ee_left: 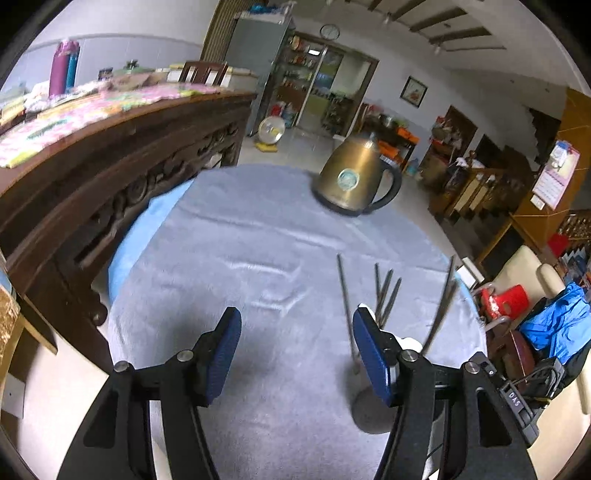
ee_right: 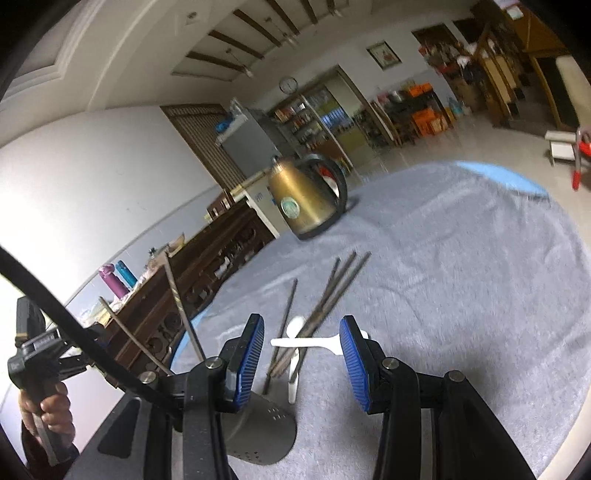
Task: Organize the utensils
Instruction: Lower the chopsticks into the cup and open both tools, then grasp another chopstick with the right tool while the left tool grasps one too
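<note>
Now both claws tilt downward, spread and empty: left claw (ee_left: 297,360) over cloth, right claw (ee_right: 303,363) (rolled sideways) above chopsticks (ee_right: 325,302).

A gold electric kettle (ee_left: 356,176) with a black handle and a round green label stands on the far part of the surface (ee_left: 258,229), which is draped in a grey towel over a blue edge. Beside it runs a dark carved wooden sideboard (ee_left: 122,173) topped with a floral cloth (ee_left: 85,107) and a magenta flask (ee_left: 61,68). Further back are a grey refrigerator (ee_left: 255,62), a round wall clock (ee_left: 329,31), a framed picture (ee_left: 413,91) and a red plastic stool (ee_left: 504,299).
</note>
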`<state>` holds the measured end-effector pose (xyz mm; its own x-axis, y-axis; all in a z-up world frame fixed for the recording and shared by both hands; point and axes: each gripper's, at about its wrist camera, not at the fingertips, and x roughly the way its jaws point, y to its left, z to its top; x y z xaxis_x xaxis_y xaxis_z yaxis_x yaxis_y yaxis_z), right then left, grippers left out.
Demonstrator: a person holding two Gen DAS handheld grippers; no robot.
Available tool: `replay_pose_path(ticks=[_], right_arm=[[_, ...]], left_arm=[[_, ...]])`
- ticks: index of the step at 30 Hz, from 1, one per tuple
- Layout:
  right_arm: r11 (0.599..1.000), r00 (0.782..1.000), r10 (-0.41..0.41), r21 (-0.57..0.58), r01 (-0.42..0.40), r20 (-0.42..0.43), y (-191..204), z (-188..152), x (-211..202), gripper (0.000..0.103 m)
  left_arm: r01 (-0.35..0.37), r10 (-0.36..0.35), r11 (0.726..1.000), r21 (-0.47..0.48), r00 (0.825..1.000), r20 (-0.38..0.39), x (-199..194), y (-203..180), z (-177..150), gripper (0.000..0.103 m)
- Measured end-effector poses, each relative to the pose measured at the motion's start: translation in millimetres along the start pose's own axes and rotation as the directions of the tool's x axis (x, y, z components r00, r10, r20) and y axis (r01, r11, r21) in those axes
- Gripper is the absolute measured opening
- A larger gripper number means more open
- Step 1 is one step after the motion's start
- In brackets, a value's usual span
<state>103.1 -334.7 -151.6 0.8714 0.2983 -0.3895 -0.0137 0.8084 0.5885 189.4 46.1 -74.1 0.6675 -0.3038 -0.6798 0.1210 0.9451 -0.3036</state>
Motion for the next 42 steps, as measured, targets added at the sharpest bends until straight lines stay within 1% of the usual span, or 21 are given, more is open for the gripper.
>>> replay_pose_path(ticks=[4, 6, 8, 11, 13, 15, 19, 21, 23, 24, 25, 27, 29, 30, 31, 34, 36, 38, 39, 40, 42], right_arm=[[0.997, 0.998, 0.036, 0.077, -0.032, -0.053, -13.5, -5.0, 10.6, 0.045], [0.991, 0.995, 0.065, 0.119, -0.055, -0.081, -19.0, -7.2, 17.1, 0.046], [0.979, 0.988, 0.102, 0.186, -0.080, -0.114, -25.3, -8.5, 25.9, 0.046], [0.952, 0.971, 0.156, 0.291, -0.098, -0.182, -31.4, -11.0, 46.5, 0.047], [0.929, 0.959, 0.178, 0.360, -0.089, -0.221, -35.2, -11.8, 61.1, 0.047], [0.908, 0.954, 0.200, 0.408, -0.095, -0.223, -37.3, -11.6, 71.2, 0.047], [0.916, 0.964, 0.175, 0.392, -0.085, -0.199, -35.7, 3.5, 79.7, 0.047], [0.922, 0.967, 0.147, 0.382, -0.058, -0.207, -36.5, 14.6, 86.6, 0.047], [0.930, 0.969, 0.116, 0.367, -0.029, -0.218, -39.2, 30.5, 96.3, 0.047], [0.935, 0.965, 0.101, 0.355, -0.009, -0.241, -40.8, 39.1, 104.6, 0.045], [0.940, 0.960, 0.073, 0.341, 0.024, -0.270, -42.3, 47.3, 113.7, 0.038], [0.945, 0.951, 0.033, 0.318, 0.070, -0.307, -45.6, 61.3, 128.1, 0.037], [0.952, 0.936, -0.022, 0.277, 0.127, -0.351, -49.3, 74.7, 145.8, 0.033], [0.951, 0.926, -0.065, 0.258, 0.171, -0.373, -50.3, 81.9, 156.8, 0.032], [0.951, 0.914, -0.093, 0.236, 0.198, -0.395, -50.9, 86.9, 167.1, 0.030], [0.945, 0.880, -0.175, 0.175, 0.277, -0.442, -54.0, 98.4, 193.7, 0.029], [0.937, 0.841, -0.223, 0.128, 0.324, -0.493, -56.4, 103.4, 215.1, 0.029], [0.925, 0.812, -0.268, 0.097, 0.367, -0.518, -59.7, 104.3, 228.7, 0.029], [0.916, 0.789, -0.300, 0.068, 0.395, -0.536, -60.8, 104.8, 238.3, 0.029], [0.907, 0.770, -0.328, 0.045, 0.419, -0.548, -62.8, 105.4, 246.3, 0.029], [0.896, 0.754, -0.371, 0.005, 0.445, -0.543, -62.9, 105.9, 256.7, 0.029]], left_arm=[[-0.019, 0.018, 1.000, -0.013, 0.998, -0.056, 20.4, 5.6, -7.8, 0.064], [-0.027, 0.026, 0.999, -0.019, 0.997, -0.079, 29.0, 9.9, -12.7, 0.064], [-0.030, 0.027, 0.999, -0.027, 0.994, -0.104, 38.4, 13.0, -15.8, 0.064], [-0.031, 0.027, 0.999, -0.029, 0.992, -0.126, 47.7, 14.7, -17.6, 0.064], [-0.033, 0.029, 0.999, -0.026, 0.990, -0.139, 53.1, 16.1, -18.8, 0.064], [-0.041, 0.037, 0.999, -0.022, 0.988, -0.151, 58.7, 17.7, -18.8, 0.064], [-0.050, 0.049, 0.999, -0.001, 0.985, -0.164, 71.4, 19.6, -8.4, 0.064], [-0.060, 0.063, 0.998, 0.024, 0.984, -0.167, 81.4, 17.4, 0.5, 0.064], [-0.072, 0.083, 0.995, 0.069, 0.981, -0.175, 97.5, 11.3, 13.0, 0.064], [-0.075, 0.089, 0.994, 0.083, 0.980, -0.177, 103.1, 8.9, 17.3, 0.064], [-0.074, 0.092, 0.992, 0.104, 0.979, -0.184, 113.0, 4.5, 23.9, 0.064], [-0.066, 0.095, 0.988, 0.141, 0.973, -0.212, 134.4, -4.5, 35.7, 0.064], [-0.049, 0.095, 0.983, 0.177, 0.961, -0.261, 162.8, -16.9, 50.4, 0.064], [-0.043, 0.093, 0.982, 0.186, 0.957, -0.274, 171.8, -21.1, 54.9, 0.064], [-0.043, 0.099, 0.978, 0.206, 0.958, -0.271, 183.0, -26.5, 61.0, 0.064], [-0.024, 0.096, 0.974, 0.226, 0.945, -0.314, 215.9, -42.6, 77.8, 0.064], [-0.031, 0.112, 0.969, 0.246, 0.939, -0.326, 236.0, -55.1, 85.9, 0.064], [-0.027, 0.123, 0.961, 0.274, 0.932, -0.341, 257.7, -70.6, 90.8, 0.064], [-0.025, 0.125, 0.960, 0.280, 0.929, -0.348, 264.2, -74.4, 91.3, 0.064], [-0.022, 0.130, 0.957, 0.288, 0.923, -0.362, 276.4, -81.3, 91.9, 0.064], [-0.029, 0.149, 0.952, 0.305, 0.913, -0.379, 295.3, -91.7, 92.6, 0.064]])
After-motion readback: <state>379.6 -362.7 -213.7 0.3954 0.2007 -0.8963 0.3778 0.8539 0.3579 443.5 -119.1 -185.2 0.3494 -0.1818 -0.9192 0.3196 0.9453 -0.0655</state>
